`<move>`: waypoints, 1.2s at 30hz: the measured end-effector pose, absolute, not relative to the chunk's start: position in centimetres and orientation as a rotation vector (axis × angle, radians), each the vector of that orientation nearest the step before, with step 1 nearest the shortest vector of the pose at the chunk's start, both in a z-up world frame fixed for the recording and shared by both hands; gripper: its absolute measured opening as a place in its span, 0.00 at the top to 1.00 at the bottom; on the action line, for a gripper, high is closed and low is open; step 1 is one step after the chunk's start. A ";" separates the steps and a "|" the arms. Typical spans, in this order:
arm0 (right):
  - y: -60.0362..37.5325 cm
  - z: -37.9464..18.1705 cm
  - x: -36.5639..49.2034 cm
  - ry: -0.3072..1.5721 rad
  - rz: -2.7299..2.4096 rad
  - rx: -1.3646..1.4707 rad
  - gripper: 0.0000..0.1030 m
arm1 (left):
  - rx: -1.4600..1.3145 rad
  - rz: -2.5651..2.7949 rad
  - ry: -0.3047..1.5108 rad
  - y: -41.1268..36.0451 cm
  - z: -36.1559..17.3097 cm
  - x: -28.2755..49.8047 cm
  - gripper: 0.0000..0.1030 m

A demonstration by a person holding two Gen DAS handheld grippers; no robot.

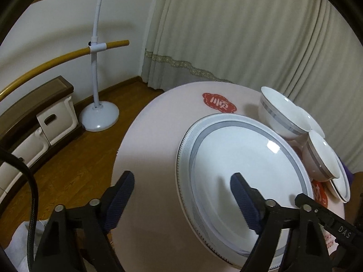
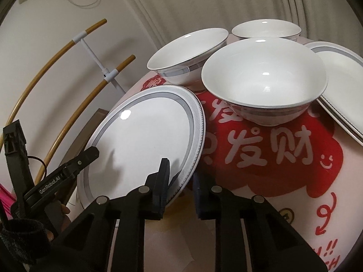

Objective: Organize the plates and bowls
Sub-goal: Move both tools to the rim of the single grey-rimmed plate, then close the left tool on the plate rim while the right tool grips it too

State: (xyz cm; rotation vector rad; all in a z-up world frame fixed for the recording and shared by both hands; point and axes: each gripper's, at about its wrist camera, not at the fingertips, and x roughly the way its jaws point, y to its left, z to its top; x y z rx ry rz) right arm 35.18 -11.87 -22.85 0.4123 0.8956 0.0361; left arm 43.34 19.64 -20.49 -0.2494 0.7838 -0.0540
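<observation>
A round worktop with a pale cover printed in red is seen before a pleated curtain, with wood floor and a white stand carrying curved tan bars behind it.

The right gripper is seen clamped on the near rim of a plate: its fingers lie close together, one over the plate's face and the other just past the edge, with the rim between them. In the right wrist view the plate looks tipped, its far edge raised toward the bowls; whether its underside touches the cover cannot be told.

The left gripper is held spread, nothing pressed between its fingers. One finger hovers over the plate's white centre, where its shadow falls, and the other over bare cover to the left of the plate. The plate's grey-banded left rim lies between the two. The left gripper's body shows at the lower left of the right wrist view, beside the plate.

Beyond the plate, three white bowls with grey bands stand upright on the red print: a near bowl, a second bowl to its left, and a third bowl behind. A second plate lies at the right, just beside the near bowl.

A low cabinet with white drawers stands along the wall at the left.
</observation>
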 end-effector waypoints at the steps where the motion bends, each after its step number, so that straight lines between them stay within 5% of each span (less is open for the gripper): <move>1: -11.9 -22.9 35.2 0.896 0.038 0.413 0.82 | -0.249 -0.064 0.795 19.5 -20.6 43.7 0.30; 9: -12.1 -23.1 35.3 0.895 0.055 0.435 0.82 | -0.242 -0.082 0.814 19.7 -20.4 45.3 0.57; 14: -12.2 -23.2 35.7 0.897 0.058 0.443 0.82 | -0.211 -0.091 0.812 18.9 -21.0 46.2 0.57; 21: -12.4 -23.3 35.7 0.896 0.063 0.455 0.82 | -0.234 -0.084 0.820 18.7 -21.7 47.0 0.76; 36: -11.9 -23.0 35.2 0.898 0.077 0.423 0.83 | -0.313 -0.113 0.799 20.8 -21.2 43.7 0.83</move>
